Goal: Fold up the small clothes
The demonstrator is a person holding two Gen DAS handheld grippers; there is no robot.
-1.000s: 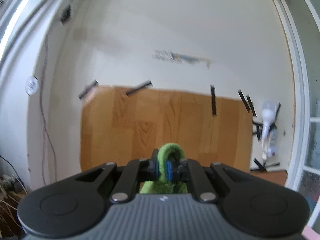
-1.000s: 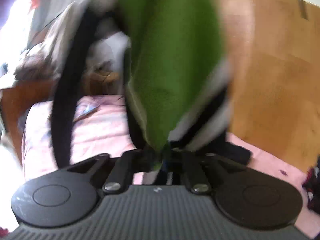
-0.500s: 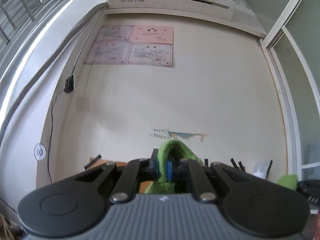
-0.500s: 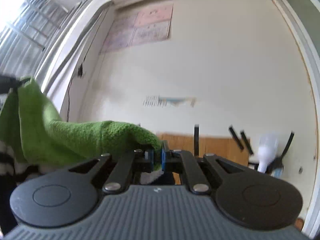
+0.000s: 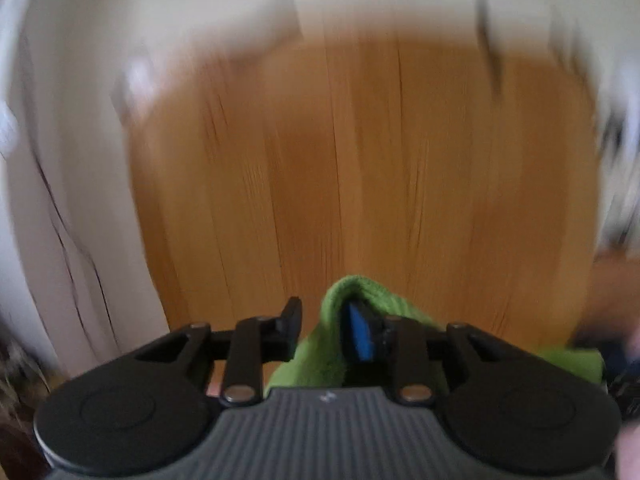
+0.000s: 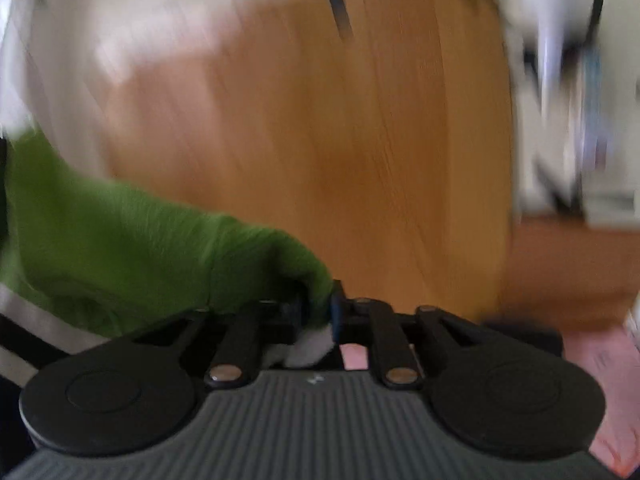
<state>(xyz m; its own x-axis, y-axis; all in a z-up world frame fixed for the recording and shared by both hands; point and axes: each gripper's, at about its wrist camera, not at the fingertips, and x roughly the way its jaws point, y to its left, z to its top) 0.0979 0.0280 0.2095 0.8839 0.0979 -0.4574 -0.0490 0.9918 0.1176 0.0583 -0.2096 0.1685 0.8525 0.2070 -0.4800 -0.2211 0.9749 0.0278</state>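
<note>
We start close, at the left gripper (image 5: 318,334): its jaws stand apart, and the green cloth (image 5: 320,356) sits loose between them, draped over the blue pad (image 5: 362,338) instead of being pinched. In the right view, the right gripper (image 6: 320,312) is pressed together on a corner of the green cloth (image 6: 132,248), which stretches off to the left. Both pictures are blurry, so the hands seem to be moving fast. Behind the cloth stands a wooden board (image 5: 360,168), and behind that a pale wall (image 5: 60,140). To do this step well, we think the right gripper should hold tight, and we should lay the cloth down flat and slow, so the edges line up.
</note>
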